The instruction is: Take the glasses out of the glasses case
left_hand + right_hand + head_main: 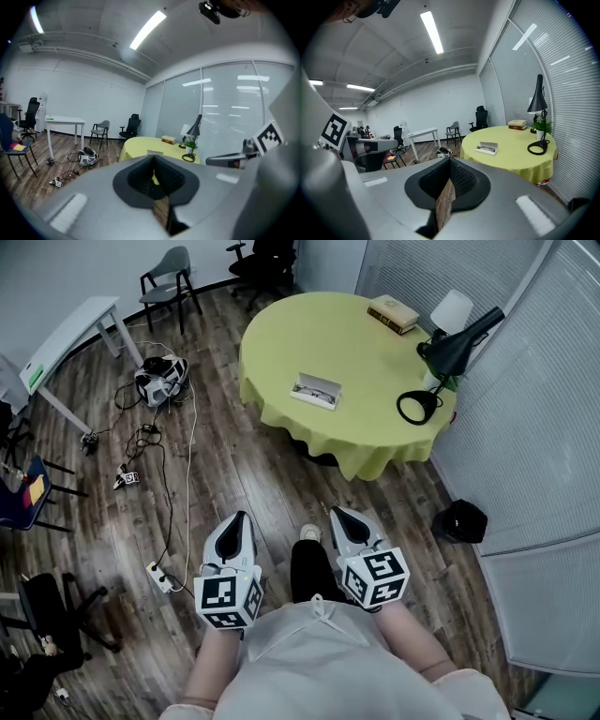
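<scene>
I have not started: my left gripper [238, 521] and right gripper [343, 516] are pressed together, holding nothing, and the open case [315, 391] with the glasses [486, 149] lies far off on the table [361, 343], so I should step closer.

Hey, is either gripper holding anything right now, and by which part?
Nothing is held. The left gripper and right gripper are both shut and empty; the glasses case lies open on the table, far from both.

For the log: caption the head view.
Left gripper and right gripper, jaws shut, face the open glasses case on the yellow table.
</scene>
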Available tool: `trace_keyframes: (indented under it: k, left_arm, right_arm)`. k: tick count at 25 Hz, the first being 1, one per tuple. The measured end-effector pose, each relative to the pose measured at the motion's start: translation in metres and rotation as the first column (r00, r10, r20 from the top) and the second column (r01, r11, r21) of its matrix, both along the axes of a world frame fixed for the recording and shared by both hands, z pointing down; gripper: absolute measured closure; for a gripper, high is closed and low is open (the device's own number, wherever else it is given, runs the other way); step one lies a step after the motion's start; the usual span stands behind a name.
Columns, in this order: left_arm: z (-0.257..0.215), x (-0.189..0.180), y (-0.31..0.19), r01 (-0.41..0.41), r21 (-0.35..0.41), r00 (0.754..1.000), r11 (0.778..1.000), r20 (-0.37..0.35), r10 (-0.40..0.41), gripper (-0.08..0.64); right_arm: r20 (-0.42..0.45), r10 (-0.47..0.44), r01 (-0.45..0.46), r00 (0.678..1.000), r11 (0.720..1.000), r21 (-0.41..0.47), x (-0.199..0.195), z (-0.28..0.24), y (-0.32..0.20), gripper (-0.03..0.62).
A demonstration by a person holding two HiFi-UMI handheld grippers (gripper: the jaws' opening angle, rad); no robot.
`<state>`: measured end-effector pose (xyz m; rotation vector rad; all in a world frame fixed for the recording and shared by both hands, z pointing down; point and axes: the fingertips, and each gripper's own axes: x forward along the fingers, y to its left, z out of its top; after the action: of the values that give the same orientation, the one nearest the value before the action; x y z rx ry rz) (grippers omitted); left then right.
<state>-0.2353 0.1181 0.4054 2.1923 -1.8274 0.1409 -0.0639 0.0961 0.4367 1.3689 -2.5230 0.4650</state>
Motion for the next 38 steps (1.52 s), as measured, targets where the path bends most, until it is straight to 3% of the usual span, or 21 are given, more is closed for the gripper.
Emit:
trace_keyframes:
  k: [14, 20, 27, 33, 38]
  left_arm:
    - [0.003, 0.038, -0.269, 0.053, -0.014, 0.999, 0.998, 0.003, -0.053, 0.554]
    - [0.012, 0.071, -0.345, -0.045, 0.002, 0.999, 0.999, 0.005, 0.045, 0.554]
    - [0.029, 0.091, -0.41, -0.151, -0.052, 0.988, 0.987, 0.004, 0.152, 0.554]
    - [0.031, 0.108, -0.469, -0.352, -0.08, 0.931, 0.933, 0.073, 0.358, 0.554]
    - [0.05, 0.117, -0.507, -0.517, -0.123, 0.853, 0.847, 0.017, 0.522, 0.554]
  right_arm:
    - [0.02, -0.045, 0.046, 0.999, 0.998, -0.037, 0.038, 0.007, -0.266, 0.592]
    - [0.023, -0.022, 0.023, 1.0, 0.998, -0.065, 0.06, 0.022, -0.341, 0.592]
    - [0.02, 0.065, -0.062, 0.998, 0.991, -0.118, 0.078, 0.04, -0.389, 0.593]
    - [0.007, 0.198, -0.194, 0.98, 0.966, -0.171, 0.081, 0.05, -0.418, 0.592]
    - [0.019, 0.308, -0.296, 0.951, 0.928, -0.226, 0.07, 0.058, -0.446, 0.592]
